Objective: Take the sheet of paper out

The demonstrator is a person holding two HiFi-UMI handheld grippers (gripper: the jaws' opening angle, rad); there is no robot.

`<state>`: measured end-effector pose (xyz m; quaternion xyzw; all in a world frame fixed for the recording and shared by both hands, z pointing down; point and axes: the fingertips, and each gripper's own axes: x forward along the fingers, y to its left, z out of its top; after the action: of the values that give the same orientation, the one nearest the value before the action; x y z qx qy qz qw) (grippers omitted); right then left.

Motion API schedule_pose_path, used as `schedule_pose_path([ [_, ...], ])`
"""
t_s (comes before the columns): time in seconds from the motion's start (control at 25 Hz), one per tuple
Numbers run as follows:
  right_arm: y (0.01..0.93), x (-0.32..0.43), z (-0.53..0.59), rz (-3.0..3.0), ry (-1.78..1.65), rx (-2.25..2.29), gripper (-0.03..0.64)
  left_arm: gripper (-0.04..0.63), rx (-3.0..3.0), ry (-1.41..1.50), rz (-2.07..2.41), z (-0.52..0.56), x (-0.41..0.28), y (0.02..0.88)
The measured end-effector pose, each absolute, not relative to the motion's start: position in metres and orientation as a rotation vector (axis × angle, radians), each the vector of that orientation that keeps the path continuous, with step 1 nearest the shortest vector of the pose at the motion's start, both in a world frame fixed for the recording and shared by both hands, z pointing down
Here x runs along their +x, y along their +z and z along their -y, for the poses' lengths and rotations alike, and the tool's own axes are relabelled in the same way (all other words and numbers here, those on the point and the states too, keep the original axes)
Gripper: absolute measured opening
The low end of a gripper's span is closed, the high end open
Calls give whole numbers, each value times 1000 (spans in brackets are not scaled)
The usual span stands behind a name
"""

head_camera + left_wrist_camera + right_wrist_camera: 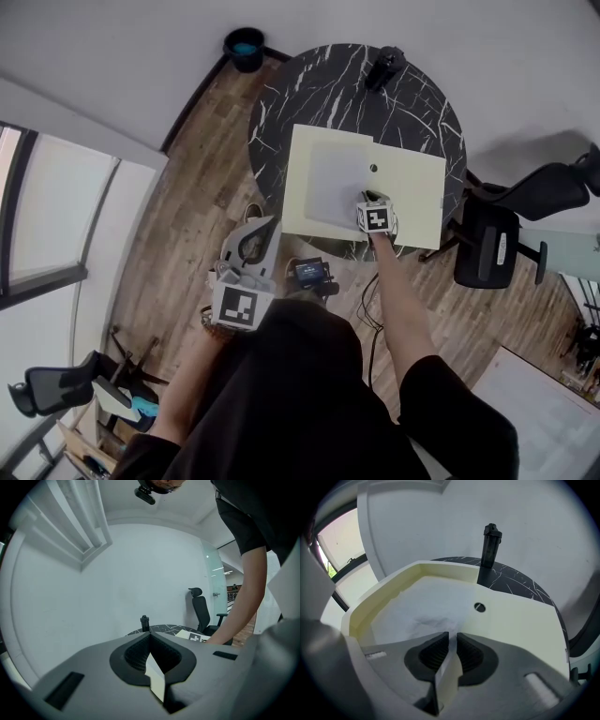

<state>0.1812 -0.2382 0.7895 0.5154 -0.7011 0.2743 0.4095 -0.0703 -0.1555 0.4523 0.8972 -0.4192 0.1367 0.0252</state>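
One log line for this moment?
phase: grasp | right hand-held gripper: shut on sheet of paper inside cream tray | left hand-held gripper: shut, empty, off the table | sheet: not yet out

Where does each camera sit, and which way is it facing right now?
Head view: overhead, facing steeply down at the table, box and paper; torso, left tongs and right tongs show.
Left gripper view: off the table, facing level toward wall and chair; the shut left tongs and the person's right arm show.
Right gripper view: low at the box, facing across it; the right tongs pinch the paper.
All three share the bottle.
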Motion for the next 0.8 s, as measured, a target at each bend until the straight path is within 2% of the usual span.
schedule_pose_path([
  [0.8, 789, 184, 235, 1758, 770, 1371, 14, -6, 2784, 456, 1285, 154, -68, 458],
])
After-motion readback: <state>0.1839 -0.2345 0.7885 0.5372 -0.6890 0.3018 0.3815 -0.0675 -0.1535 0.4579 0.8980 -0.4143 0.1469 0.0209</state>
